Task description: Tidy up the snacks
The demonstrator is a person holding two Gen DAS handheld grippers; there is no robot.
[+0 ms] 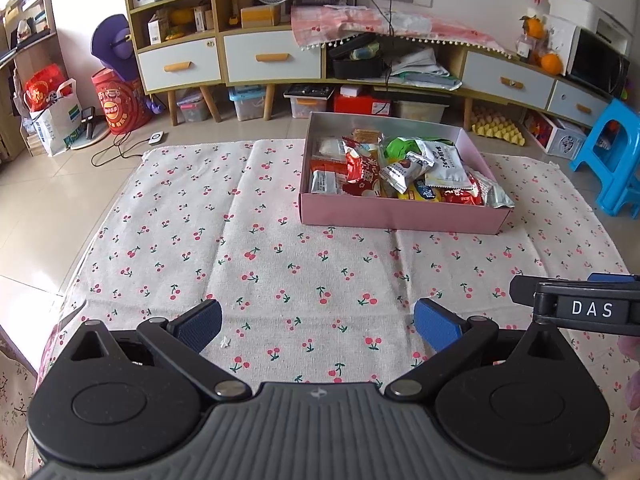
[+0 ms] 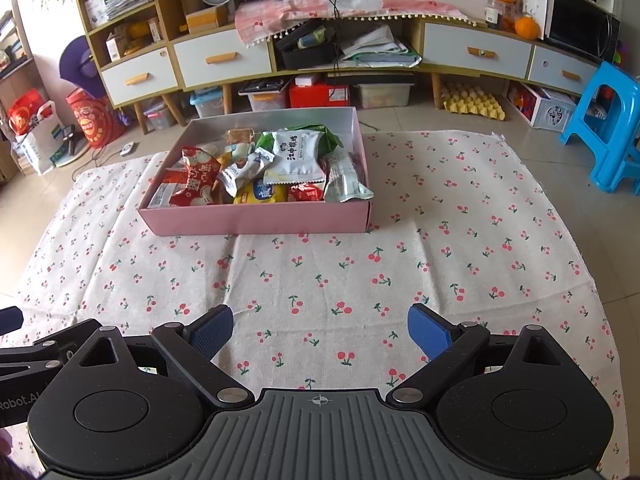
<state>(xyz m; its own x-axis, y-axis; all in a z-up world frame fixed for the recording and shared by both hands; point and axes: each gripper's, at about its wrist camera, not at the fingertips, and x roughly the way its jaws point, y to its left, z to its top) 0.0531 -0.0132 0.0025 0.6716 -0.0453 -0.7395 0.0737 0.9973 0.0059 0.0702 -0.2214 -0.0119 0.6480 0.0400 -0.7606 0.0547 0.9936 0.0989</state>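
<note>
A pink cardboard box (image 1: 396,214) sits on the far part of a cherry-print cloth (image 1: 280,264); it also shows in the right wrist view (image 2: 256,220). It holds several snack packets, among them a red-and-white packet (image 1: 360,168) (image 2: 196,178), a white packet (image 1: 446,160) (image 2: 298,156) and a silver one (image 2: 344,178) leaning on the right wall. My left gripper (image 1: 318,326) is open and empty, low over the cloth, well short of the box. My right gripper (image 2: 320,330) is open and empty too, beside the left one; its body shows in the left wrist view (image 1: 580,304).
A low cabinet with drawers (image 2: 320,56) stands behind the cloth with storage bins under it. A blue plastic stool (image 2: 608,128) is at the right, red bags (image 1: 120,100) at the left. A yellow egg tray (image 2: 474,104) lies on the tiled floor.
</note>
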